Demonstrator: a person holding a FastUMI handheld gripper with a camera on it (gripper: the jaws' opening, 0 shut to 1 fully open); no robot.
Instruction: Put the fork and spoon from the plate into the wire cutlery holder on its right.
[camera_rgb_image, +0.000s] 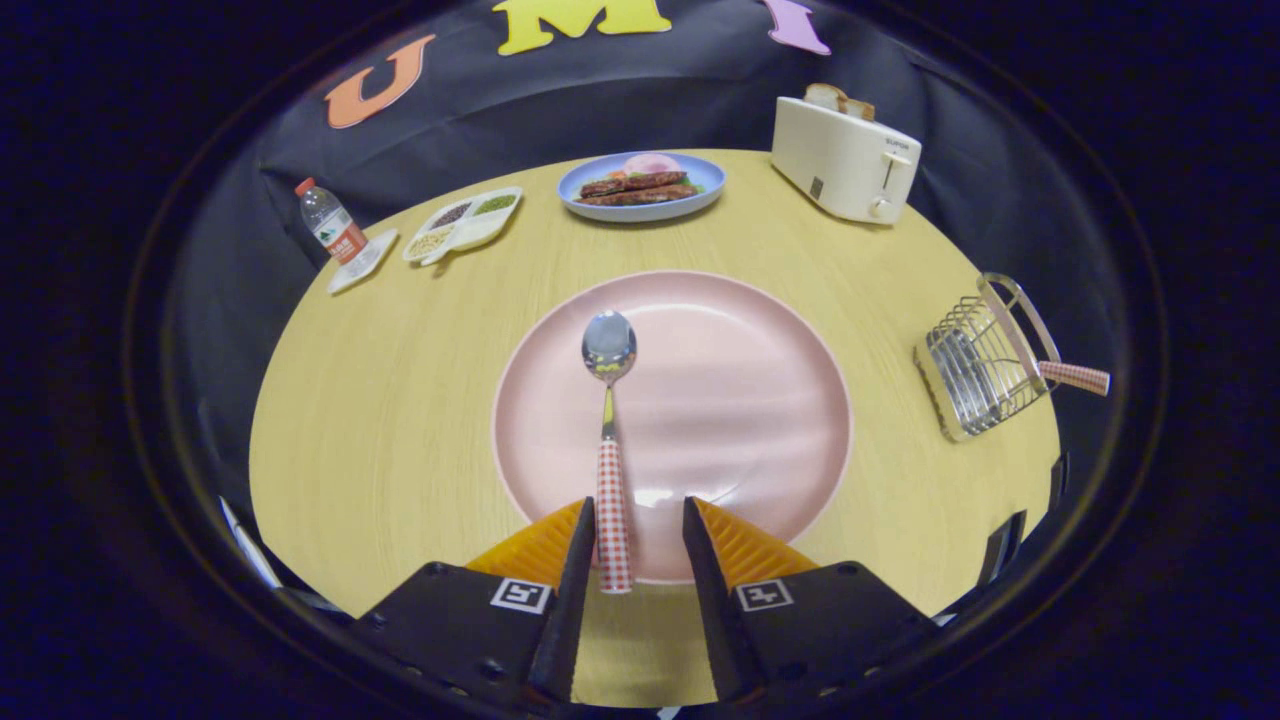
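Tongs spread wide astride spoon handle at plate near rim, holder well right

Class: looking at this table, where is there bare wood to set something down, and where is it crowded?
Bare wood lies left of the pink plate, below the snack tray, and between the plate and wire holder. The far rim is crowded: bottle, food plate, toaster. The open gripper straddles the spoon.
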